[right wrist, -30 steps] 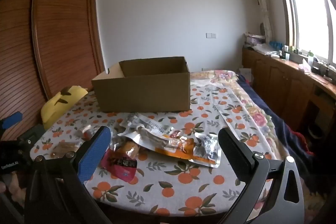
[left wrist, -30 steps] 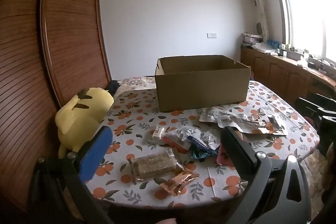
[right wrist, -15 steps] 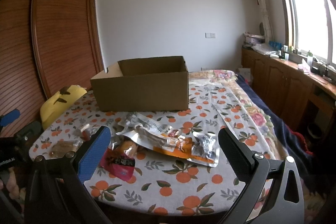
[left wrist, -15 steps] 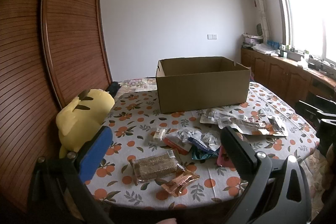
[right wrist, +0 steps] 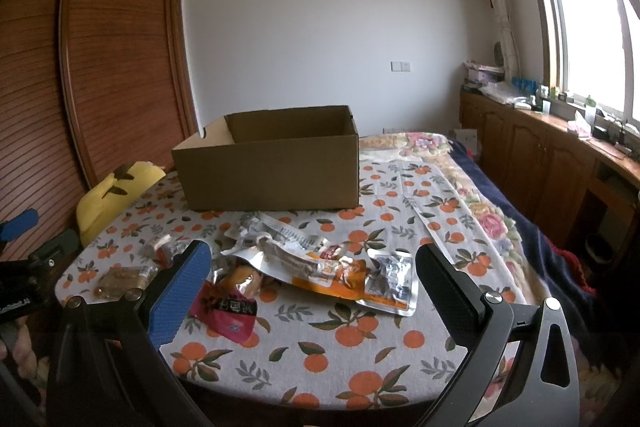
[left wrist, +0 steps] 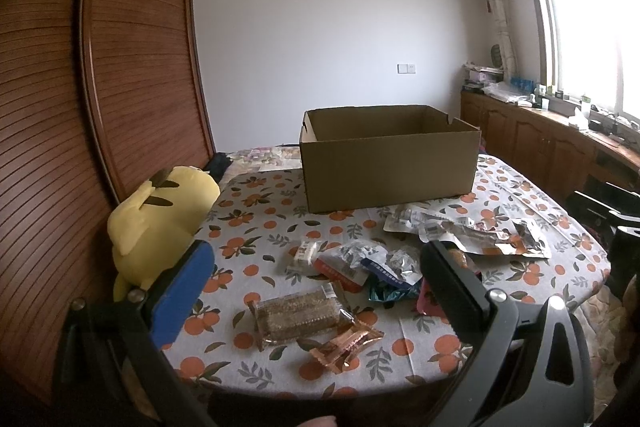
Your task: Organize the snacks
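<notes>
A table [left wrist: 248, 211] covered in an orange-print cloth fills the middle of both views. At its far side stands an open cardboard box [left wrist: 390, 163], upright, flaps out of the way; the part of its inside that shows holds nothing, and its floor is hidden by the near wall. A yellow plush toy [left wrist: 160, 219] leans at the table's left edge, beside the slatted wooden wall.

The snacks lie loose on the cloth in front of the box, none in it. A heap of silver and orange pouches [right wrist: 320, 259] sprawls just before the box's right half. Near it sits a pink-red packet [right wrist: 226, 311], partly under an orange-brown bun-like pack. Toward the left edge lies a clear-wrapped brown cracker bar [left wrist: 298, 315], with a copper-coloured wrapper [left wrist: 346, 343] touching its near corner, and a cluster of small foil and blue packets [left wrist: 380, 267] just beyond.

The left gripper [left wrist: 316, 275] hovers above the near edge, jaws wide apart, holding nothing. The right gripper [right wrist: 312, 279] likewise hangs spread and empty over the pouches.
</notes>
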A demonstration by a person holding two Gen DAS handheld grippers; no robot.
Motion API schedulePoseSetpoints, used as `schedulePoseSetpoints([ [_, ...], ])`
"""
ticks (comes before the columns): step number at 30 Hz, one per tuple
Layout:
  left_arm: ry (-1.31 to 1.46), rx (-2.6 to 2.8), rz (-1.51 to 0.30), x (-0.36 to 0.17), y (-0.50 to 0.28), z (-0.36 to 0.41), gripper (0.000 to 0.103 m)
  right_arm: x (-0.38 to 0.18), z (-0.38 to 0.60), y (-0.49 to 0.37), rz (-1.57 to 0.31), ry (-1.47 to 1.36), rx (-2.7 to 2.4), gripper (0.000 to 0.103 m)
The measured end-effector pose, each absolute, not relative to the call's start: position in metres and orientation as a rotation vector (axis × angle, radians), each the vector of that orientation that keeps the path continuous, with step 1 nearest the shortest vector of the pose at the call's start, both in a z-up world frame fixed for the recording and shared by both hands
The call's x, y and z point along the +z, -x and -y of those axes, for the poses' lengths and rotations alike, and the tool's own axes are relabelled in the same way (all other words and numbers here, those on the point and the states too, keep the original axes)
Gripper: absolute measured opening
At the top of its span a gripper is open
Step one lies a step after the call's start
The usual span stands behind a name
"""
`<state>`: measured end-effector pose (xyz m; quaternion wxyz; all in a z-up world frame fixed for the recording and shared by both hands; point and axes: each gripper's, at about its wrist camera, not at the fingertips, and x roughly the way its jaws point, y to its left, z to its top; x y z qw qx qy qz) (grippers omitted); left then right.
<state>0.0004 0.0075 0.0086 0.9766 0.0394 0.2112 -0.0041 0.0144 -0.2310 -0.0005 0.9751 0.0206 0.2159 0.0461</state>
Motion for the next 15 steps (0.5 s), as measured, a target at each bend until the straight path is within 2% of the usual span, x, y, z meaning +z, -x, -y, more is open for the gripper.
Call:
schedulePoseSetpoints([
  [15,-0.080,-0.008,-0.426,0.0064,-0.0001,-0.0079,0.103,-0.0014,0.2307,-0.0139,-0.434,-0.043,0.096,0.103],
])
